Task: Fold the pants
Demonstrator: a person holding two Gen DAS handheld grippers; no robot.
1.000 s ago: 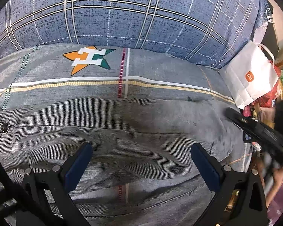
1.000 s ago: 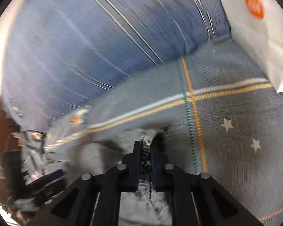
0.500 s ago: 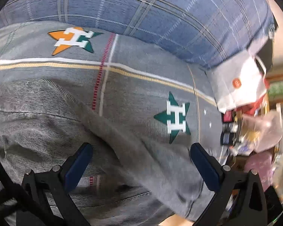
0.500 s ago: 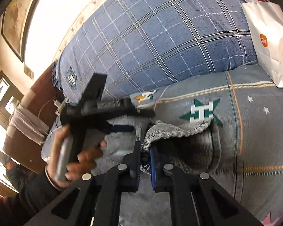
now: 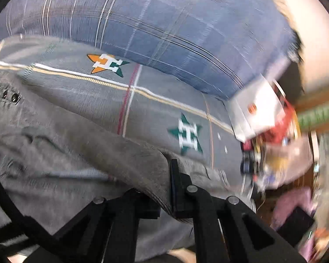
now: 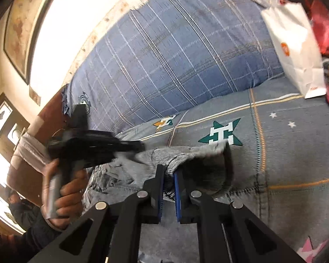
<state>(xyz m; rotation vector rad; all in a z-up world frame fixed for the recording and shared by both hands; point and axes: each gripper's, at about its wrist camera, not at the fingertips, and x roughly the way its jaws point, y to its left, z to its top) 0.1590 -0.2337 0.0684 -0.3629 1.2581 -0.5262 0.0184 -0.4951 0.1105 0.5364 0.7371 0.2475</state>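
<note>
Grey pants (image 5: 76,153) lie rumpled on a grey bedsheet (image 5: 160,109) printed with star logos. My left gripper (image 5: 166,188) has its jaws closing on a raised fold of the pants, and the cloth is pinched between the fingers. In the right wrist view a hand holds that left gripper (image 6: 131,149) at the left, its tip on the pants (image 6: 197,160). My right gripper (image 6: 168,182) is shut on a bunched edge of the same pants, lifted a little off the sheet. The pants' lower part is hidden below both grippers.
A big blue plaid quilt (image 6: 175,50) is heaped along the far side of the bed. A white paper bag (image 6: 296,43) and red and mixed clutter (image 5: 280,149) stand at the right end. A person's dark sleeve (image 6: 28,239) is at lower left.
My left gripper's jaws went from wide open to closed on a fold of the pants, and it rose. My right gripper kept its hold and lifted the cloth slightly.
</note>
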